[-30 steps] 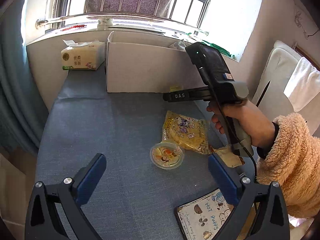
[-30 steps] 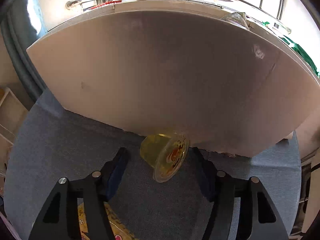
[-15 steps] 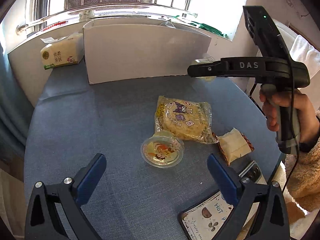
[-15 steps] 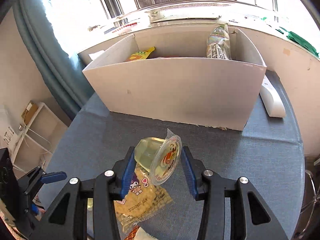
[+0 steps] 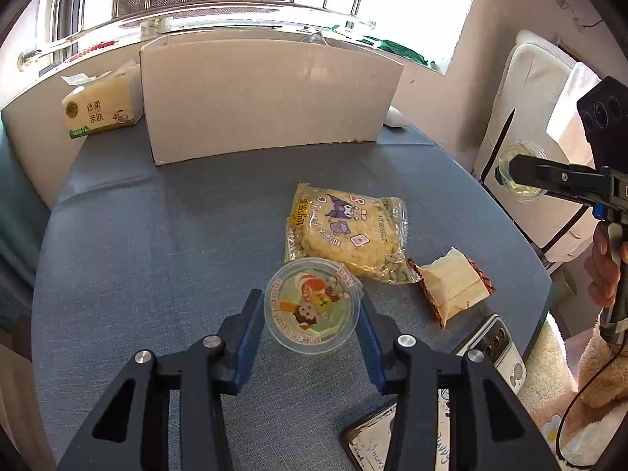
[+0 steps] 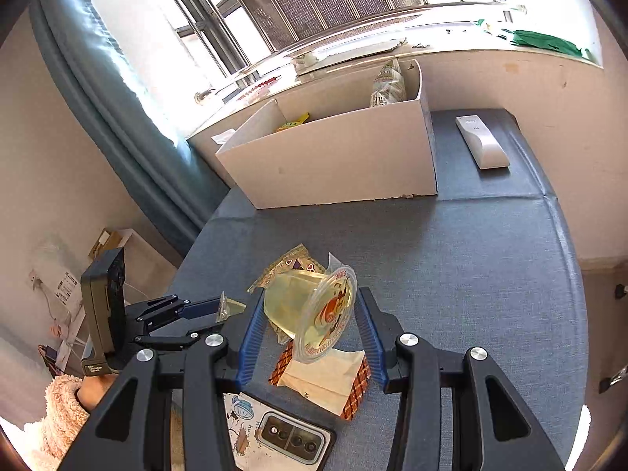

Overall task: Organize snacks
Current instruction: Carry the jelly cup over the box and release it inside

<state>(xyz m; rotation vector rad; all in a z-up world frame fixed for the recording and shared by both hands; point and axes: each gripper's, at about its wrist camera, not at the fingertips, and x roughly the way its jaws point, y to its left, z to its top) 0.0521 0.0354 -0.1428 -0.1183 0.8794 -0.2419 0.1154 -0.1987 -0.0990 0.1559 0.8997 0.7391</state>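
My left gripper (image 5: pixel 312 314) is shut on a jelly cup (image 5: pixel 312 310) with a cartoon lid, seen from above. My right gripper (image 6: pixel 310 318) is shut on a second jelly cup (image 6: pixel 314 310), tilted with its lid toward the camera, held above the table. That cup also shows between the right fingers in the left wrist view (image 5: pixel 522 172). A yellow cartoon snack bag (image 5: pixel 345 235) and a cream wrapped biscuit (image 5: pixel 451 286) lie on the blue table. The open cardboard box (image 6: pixel 333 157) stands at the back and holds a few snacks.
A tissue pack (image 5: pixel 98 110) stands left of the box. A white remote (image 6: pixel 482 141) lies right of it. A phone (image 6: pixel 290 439) and a notebook (image 5: pixel 373 443) lie at the near table edge. A white chair (image 5: pixel 541 137) is at the right.
My left gripper has closed around the jelly cup on the table. My right gripper has drawn back from the box with its cup and moved to the table's near right side.
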